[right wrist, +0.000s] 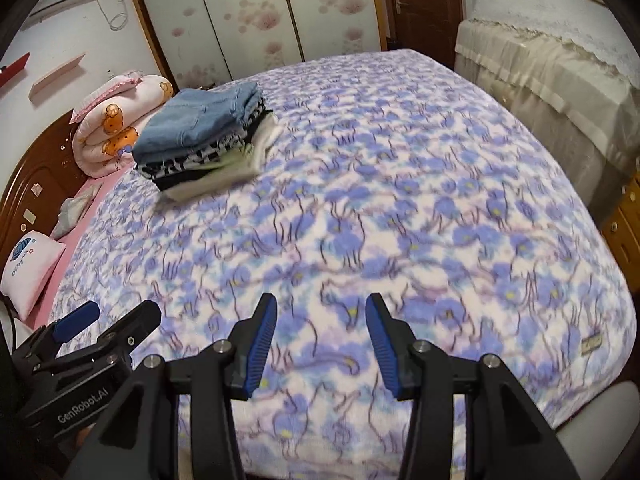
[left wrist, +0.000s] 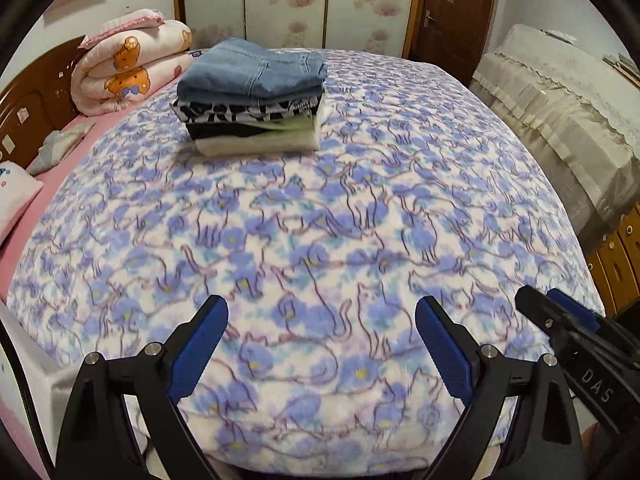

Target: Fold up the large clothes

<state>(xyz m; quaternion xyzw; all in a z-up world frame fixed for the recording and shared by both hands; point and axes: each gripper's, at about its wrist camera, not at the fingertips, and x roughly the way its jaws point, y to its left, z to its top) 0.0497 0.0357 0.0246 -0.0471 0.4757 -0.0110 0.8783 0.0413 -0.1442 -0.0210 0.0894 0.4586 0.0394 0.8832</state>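
Observation:
A stack of folded clothes [left wrist: 252, 100] with blue denim on top lies at the far left of the bed; it also shows in the right wrist view [right wrist: 204, 140]. The bed carries a blue-and-white cat-print blanket [left wrist: 320, 220], also in the right wrist view [right wrist: 380, 200]. My left gripper [left wrist: 322, 324] is open and empty above the blanket's near edge. My right gripper [right wrist: 322, 316] is open and empty, also above the near edge. The right gripper shows at the lower right of the left wrist view [left wrist: 560, 312], and the left gripper at the lower left of the right wrist view [right wrist: 108, 316].
A rolled pink bear-print quilt [left wrist: 128, 68] lies by the wooden headboard [left wrist: 32, 100] at the left. A pink pillow [right wrist: 30, 268] sits at the near left. A cloth-covered cabinet [left wrist: 560, 112] stands to the right of the bed. Wardrobe doors [left wrist: 288, 0] stand behind.

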